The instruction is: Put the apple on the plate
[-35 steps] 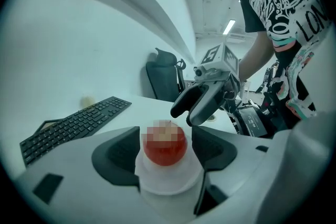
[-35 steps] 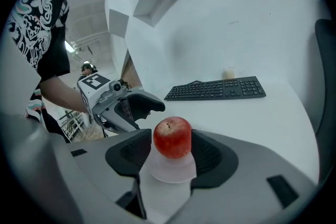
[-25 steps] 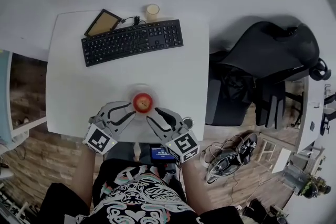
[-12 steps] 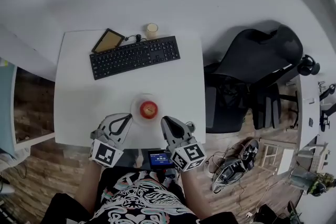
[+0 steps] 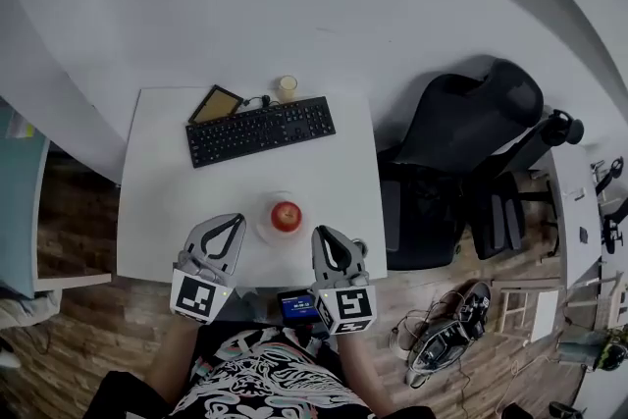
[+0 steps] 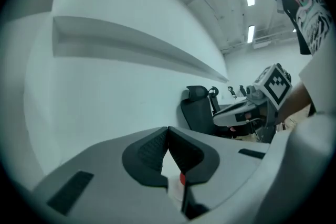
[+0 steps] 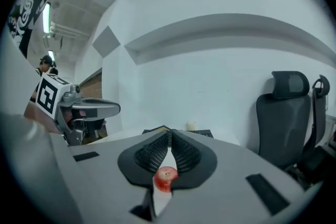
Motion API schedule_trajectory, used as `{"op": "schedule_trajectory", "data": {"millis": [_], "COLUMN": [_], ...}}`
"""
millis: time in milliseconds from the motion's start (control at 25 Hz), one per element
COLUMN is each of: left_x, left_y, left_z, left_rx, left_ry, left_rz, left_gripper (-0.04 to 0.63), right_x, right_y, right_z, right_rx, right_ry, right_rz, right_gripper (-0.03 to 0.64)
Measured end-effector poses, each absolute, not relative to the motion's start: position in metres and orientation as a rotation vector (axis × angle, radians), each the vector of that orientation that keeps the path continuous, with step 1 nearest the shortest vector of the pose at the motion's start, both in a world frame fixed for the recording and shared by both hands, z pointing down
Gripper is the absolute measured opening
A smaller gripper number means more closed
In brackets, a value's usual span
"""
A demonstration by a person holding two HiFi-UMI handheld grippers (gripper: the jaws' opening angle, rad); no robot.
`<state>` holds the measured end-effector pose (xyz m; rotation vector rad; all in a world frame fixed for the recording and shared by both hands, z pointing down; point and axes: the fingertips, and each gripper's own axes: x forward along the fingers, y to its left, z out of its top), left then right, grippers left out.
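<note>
A red apple [image 5: 287, 215] sits on a pale plate [image 5: 266, 225] near the front of the white table [image 5: 162, 201]. My left gripper [image 5: 234, 220] hovers to the left of the plate and is shut and empty. To the right of the plate my right gripper [image 5: 321, 233] is also shut with nothing in it. Neither one touches the apple. In the left gripper view the closed jaws [image 6: 167, 128] point at the wall, and a sliver of the apple [image 6: 182, 178] shows below them. The right gripper view shows the apple [image 7: 165, 177] beyond its closed jaws [image 7: 169, 132].
A black keyboard [image 5: 260, 130], a small tablet [image 5: 217, 103] and a pale cup [image 5: 286, 87] lie at the table's far edge. A black office chair [image 5: 461, 152] stands to the right. A small lit screen [image 5: 296, 305] sits by the near edge.
Both grippers have let go around the apple, closed their jaws and drawn back and up toward the near edge. The apple stays on the plate. The head view has widened.
</note>
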<state>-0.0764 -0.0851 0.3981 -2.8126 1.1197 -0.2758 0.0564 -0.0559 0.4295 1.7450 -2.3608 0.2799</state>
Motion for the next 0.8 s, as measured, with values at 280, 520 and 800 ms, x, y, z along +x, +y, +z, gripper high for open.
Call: {"op": "schedule_trajectory", "data": {"millis": [280,520,800], "left_x": [-0.083,-0.059,-0.042], "left_y": [-0.059,-0.013,0.042], "left_z": [0.364,0.348,0.343], "left_rx": [-2.733,-2.668,-2.613], "left_ry": [1.391,1.439,1.493], "left_rz": [-0.225,-0.221,-0.195], "left_gripper": [0.015,0.015,0.016], "right_x": [0.069,0.087,0.095], "right_y": [-0.027,0.014,0.062], "right_z": [0.384,0.363,0.356], "right_rx": [1.745,1.71,1.651], "right_ry": [-2.494,-2.558,-2.596], "right_rz": [0.237,0.193,0.132], "right_gripper": [0.04,0.037,0.034]}}
